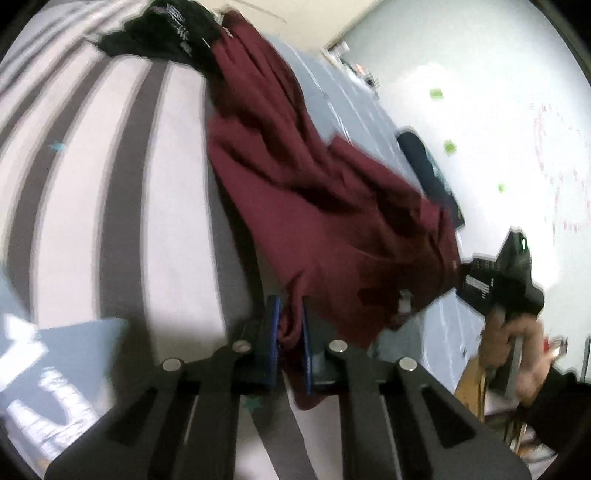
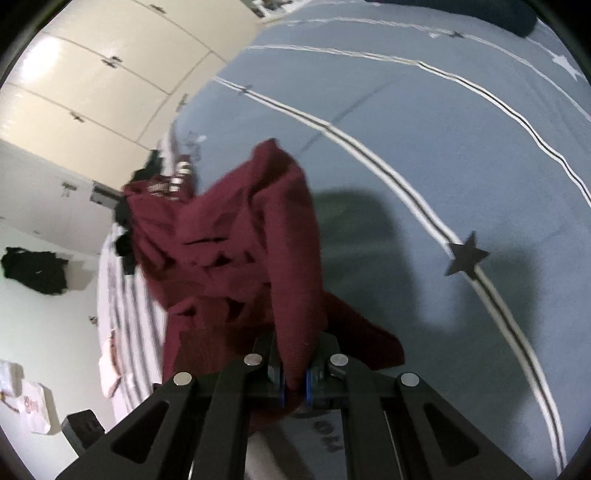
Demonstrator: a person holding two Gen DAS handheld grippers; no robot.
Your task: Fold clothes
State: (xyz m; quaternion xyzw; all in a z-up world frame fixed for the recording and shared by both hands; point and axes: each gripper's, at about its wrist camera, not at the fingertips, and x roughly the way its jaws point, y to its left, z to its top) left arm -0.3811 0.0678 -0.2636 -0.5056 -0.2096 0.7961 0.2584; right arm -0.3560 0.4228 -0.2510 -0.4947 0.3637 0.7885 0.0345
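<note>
Both my tongs are pinching the same crumpled maroon knit garment (image 1: 317, 206), lifted off the bed. Left tongs (image 1: 290, 332) have their blue pads pressed together on a bunched edge; right tongs (image 2: 294, 373) are clamped on another bunched edge. From the left, the cloth runs up & away toward a black garment (image 1: 166, 33) on the grey-striped bedding (image 1: 110, 184), w/ my right hand (image 1: 513, 343) off to the right side. Below the right tongs is the pale blue bedspread w/ star pattern (image 2: 424, 147). My guess: the stretch between the two grips is what matters next; neither hand is obviously nearer the bulk.
</note>
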